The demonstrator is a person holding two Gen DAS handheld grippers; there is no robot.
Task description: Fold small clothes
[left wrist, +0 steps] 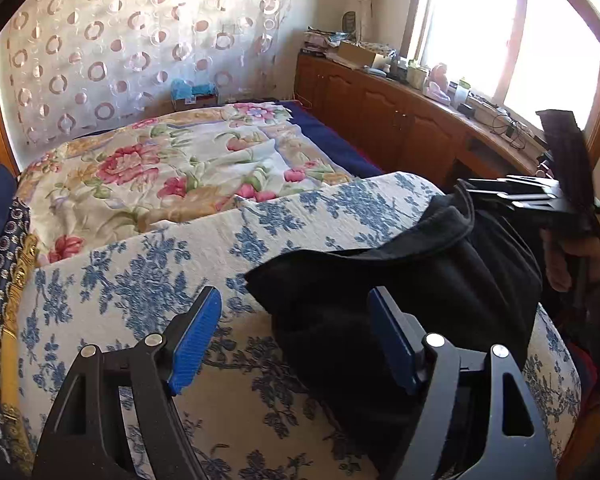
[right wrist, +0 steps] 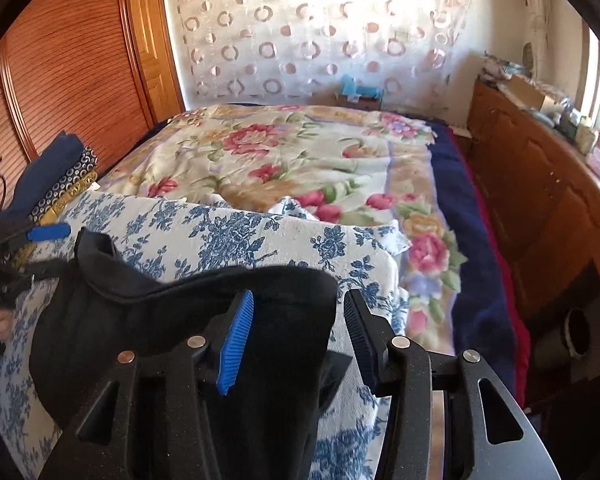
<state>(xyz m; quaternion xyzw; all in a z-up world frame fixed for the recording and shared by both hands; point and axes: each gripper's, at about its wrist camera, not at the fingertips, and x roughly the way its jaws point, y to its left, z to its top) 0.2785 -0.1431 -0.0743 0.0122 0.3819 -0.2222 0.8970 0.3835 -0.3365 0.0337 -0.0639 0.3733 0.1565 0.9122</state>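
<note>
Black cloth, a small garment point(left wrist: 400, 280), lies bunched on the blue-flowered cover point(left wrist: 148, 280) at the near end of the bed point(left wrist: 340, 148). Left gripper point(left wrist: 296, 340) hovers at its left edge, fingers wide and holding nothing. Right gripper point(right wrist: 298, 340) hangs over its right end, fingers wide. Wooden cabinets point(left wrist: 380, 112) line the window wall.

No legible text, brand, number or sign anywhere in either view. Small boxes and packets on the wooden cabinet point(left wrist: 400, 96) under the window too blurred and small to read. Only patterns elsewhere: blue flowers on the white cover point(left wrist: 148, 272), pink flowers on the quilt point(right wrist: 300, 160), rings on the curtain point(right wrist: 300, 40).
</note>
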